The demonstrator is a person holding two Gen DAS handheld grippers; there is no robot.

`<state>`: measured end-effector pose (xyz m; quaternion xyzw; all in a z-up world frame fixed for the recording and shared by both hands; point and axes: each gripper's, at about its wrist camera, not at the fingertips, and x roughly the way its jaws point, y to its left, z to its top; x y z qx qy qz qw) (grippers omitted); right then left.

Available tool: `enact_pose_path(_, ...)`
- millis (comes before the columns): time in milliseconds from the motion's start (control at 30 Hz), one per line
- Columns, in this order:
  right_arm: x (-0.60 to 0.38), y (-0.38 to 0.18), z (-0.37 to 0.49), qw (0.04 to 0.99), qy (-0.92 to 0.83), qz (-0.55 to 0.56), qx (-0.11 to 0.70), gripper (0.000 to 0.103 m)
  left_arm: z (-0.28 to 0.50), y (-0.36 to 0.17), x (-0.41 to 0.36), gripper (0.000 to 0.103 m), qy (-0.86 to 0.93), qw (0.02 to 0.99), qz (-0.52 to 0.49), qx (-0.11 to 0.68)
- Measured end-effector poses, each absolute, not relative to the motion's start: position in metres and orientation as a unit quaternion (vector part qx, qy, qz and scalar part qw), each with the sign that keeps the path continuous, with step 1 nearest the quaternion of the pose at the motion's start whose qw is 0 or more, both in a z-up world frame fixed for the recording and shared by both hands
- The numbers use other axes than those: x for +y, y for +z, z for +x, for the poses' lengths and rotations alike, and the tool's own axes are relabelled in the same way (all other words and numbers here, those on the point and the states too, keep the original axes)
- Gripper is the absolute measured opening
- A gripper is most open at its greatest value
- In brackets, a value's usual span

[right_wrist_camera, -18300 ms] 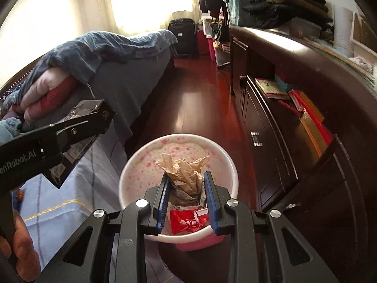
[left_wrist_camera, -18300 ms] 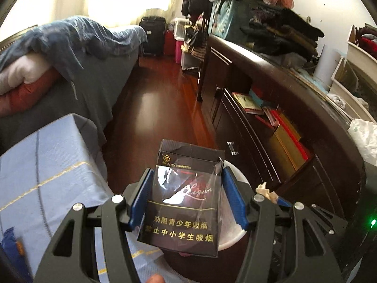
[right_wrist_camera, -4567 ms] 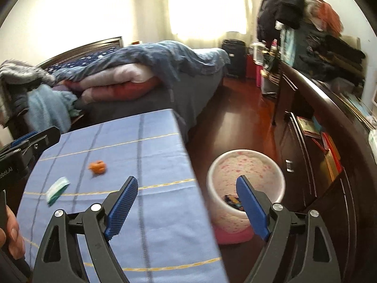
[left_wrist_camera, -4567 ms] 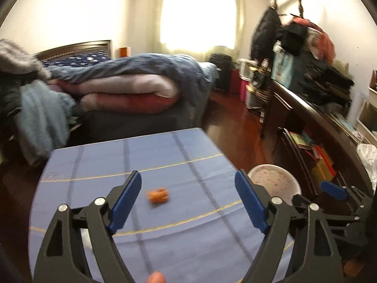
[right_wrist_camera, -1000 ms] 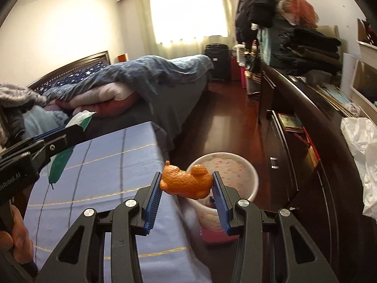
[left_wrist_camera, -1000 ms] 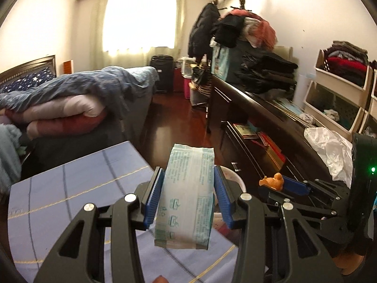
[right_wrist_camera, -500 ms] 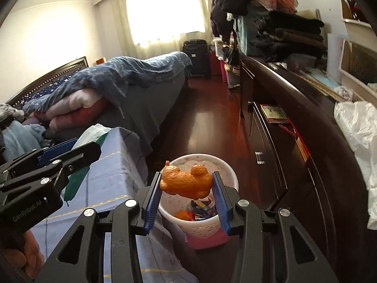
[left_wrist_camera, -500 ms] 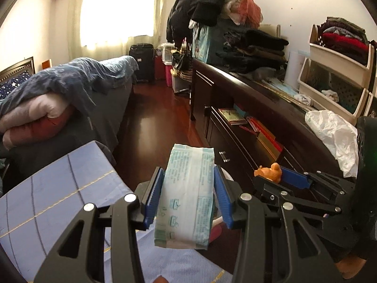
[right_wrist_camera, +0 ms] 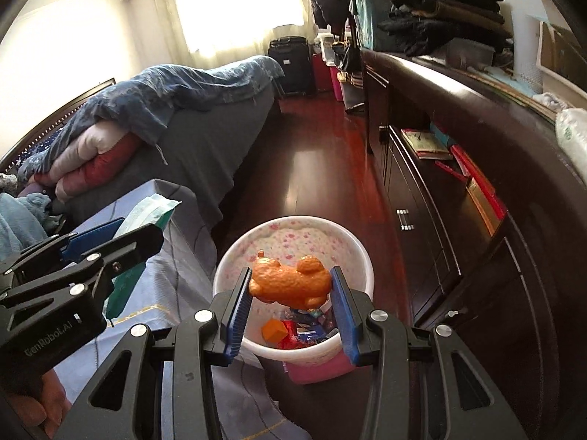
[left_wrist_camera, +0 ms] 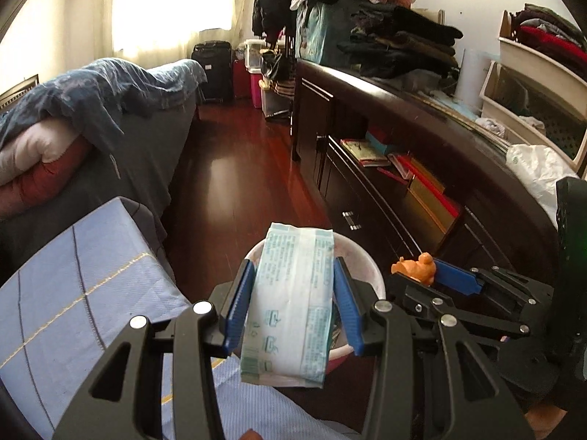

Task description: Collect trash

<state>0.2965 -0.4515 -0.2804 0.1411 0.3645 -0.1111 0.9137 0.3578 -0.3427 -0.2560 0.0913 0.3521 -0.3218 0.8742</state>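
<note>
My left gripper (left_wrist_camera: 293,306) is shut on a pale green and white plastic packet (left_wrist_camera: 290,304), held upright in front of the white trash bin (left_wrist_camera: 361,260). My right gripper (right_wrist_camera: 291,293) is shut on a piece of orange peel (right_wrist_camera: 290,283), held over the bin's (right_wrist_camera: 234,264) near rim. The bin has a pink-speckled inside and holds several wrappers (right_wrist_camera: 297,333). In the left wrist view the right gripper (left_wrist_camera: 422,275) with the peel (left_wrist_camera: 414,267) is to the right of the bin. In the right wrist view the left gripper (right_wrist_camera: 121,234) with the packet (right_wrist_camera: 146,212) is at the left, over the table.
A table with a blue cloth (left_wrist_camera: 73,286) stands left of the bin. A bed with piled bedding (right_wrist_camera: 165,110) lies beyond it. A dark wooden cabinet (left_wrist_camera: 422,168) with open shelves runs along the right. The red-brown floor (left_wrist_camera: 227,183) stretches ahead to suitcases by the window.
Both grippers have moved forward and down towards the bin, which now looks larger and closer. The right gripper with the peel now hangs over the bin. Both grips are unchanged.
</note>
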Motion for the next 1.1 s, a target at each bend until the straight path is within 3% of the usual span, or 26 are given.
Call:
enact_pose_path(667,-0.477,-0.346,0.351,0.892,-0.144,0.150,0.401,0.043,0.423,-0.320,-0.379,0.048,-0.322,0.842,0.111,0.419)
enact_pose_path(833,-0.478,-0.355,0.359,0.891,-0.152,0.142,0.404,0.045,0.429,-0.326,-0.383,0.061,-0.321,0.841,0.111,0.421)
enact_pose_path(933,-0.479,-0.357,0.361,0.890,-0.154,0.142,0.406,0.051,0.432,-0.327,-0.383,0.069,-0.321,0.841,0.105,0.423)
enact_pose_path(1100,-0.478,-0.355,0.359,0.890,-0.155,0.142,0.405,0.055,0.431,-0.321,-0.374,0.075,-0.315,0.847,0.096,0.417)
